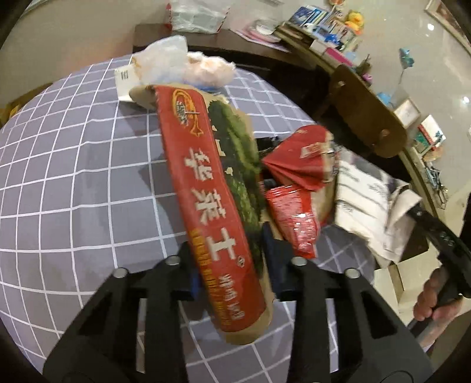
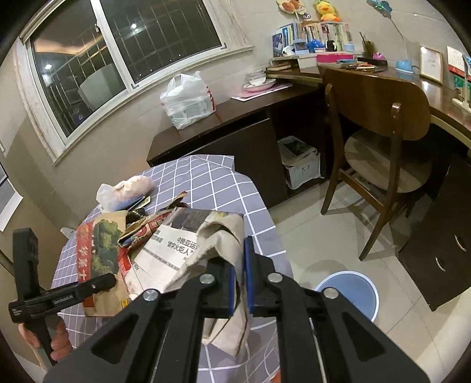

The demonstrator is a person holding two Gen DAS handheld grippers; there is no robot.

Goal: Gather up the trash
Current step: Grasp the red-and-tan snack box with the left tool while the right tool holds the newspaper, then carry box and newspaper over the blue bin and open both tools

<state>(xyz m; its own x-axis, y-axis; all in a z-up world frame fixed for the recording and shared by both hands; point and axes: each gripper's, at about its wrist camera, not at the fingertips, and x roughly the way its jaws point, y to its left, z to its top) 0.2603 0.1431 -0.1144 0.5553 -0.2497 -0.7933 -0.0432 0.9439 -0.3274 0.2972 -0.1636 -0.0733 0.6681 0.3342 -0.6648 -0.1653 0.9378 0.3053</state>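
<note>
Pale glossy floor tiles (image 2: 347,235) and a beige wall with a large dark window (image 2: 117,59) frame the room. Along the wall runs a dark wooden desk (image 2: 235,117) that turns a corner; on it sit a white plastic bag (image 2: 188,100), a row of books (image 2: 312,35), a yellow duck toy (image 2: 326,11) and a blue desk lamp (image 2: 403,63). A brown wooden chair (image 2: 379,117) is drawn up to the desk, and a white bin (image 2: 300,165) stands in the opening beneath it. A blue round lid or stool top (image 2: 353,291) lies on the floor near the table's edge.

Nearer the cameras is a table under a grey cloth with a white grid (image 1: 73,182). The trash is piled along its side nearest the chair: a long brown paper sack printed in red and green (image 1: 212,182), crumpled newspaper (image 2: 206,244), red wrappers (image 1: 297,165) and, at the far end, a clear bag holding something pinkish (image 1: 206,67).

The left gripper (image 1: 229,265) has its jaws closed in on the near end of the paper sack, pads pressing both sides. The right gripper (image 2: 239,274) has its jaws almost together, pinching a fold of the newspaper, which hangs below them over the table's edge. A person's hand (image 2: 44,338) grasps the left gripper's handle.
</note>
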